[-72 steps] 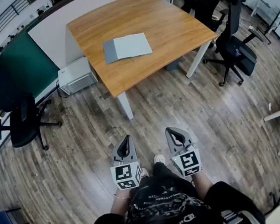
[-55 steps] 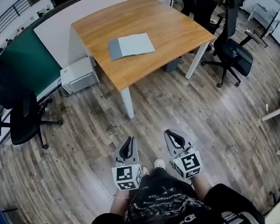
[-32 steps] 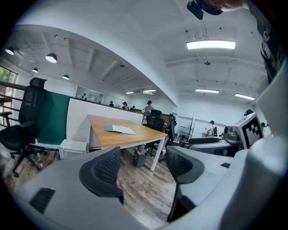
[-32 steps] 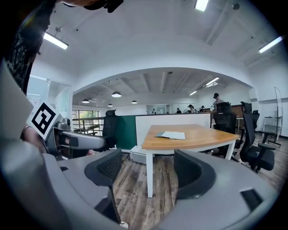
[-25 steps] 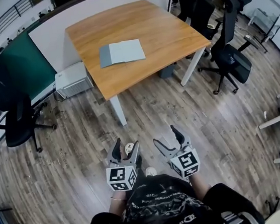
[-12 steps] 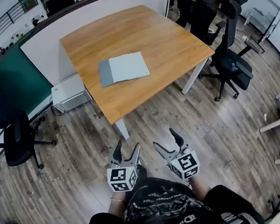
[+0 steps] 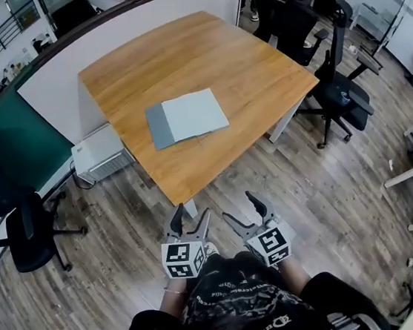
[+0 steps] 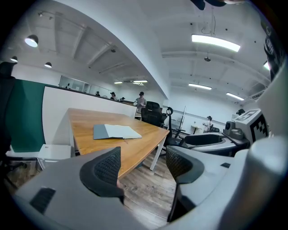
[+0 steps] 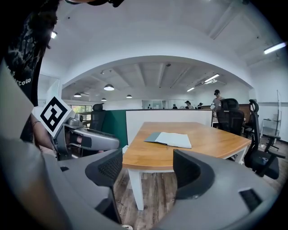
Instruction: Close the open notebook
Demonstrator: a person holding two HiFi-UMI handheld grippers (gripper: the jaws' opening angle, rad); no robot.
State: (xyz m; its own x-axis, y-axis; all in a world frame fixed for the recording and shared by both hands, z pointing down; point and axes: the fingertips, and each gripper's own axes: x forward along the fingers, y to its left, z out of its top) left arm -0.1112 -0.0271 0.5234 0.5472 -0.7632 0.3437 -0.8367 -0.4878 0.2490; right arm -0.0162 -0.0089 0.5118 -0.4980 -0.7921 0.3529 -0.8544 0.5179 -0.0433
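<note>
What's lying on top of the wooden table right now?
Only the open notebook lies on the table, its grey cover showing at one side. The tabletop beneath it is covered.

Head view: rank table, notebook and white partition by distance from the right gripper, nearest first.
1. The table: its near edge lies just ahead of the right gripper.
2. The notebook: lying open mid-table, slightly left.
3. The white partition: beyond the table's far edge.
</note>
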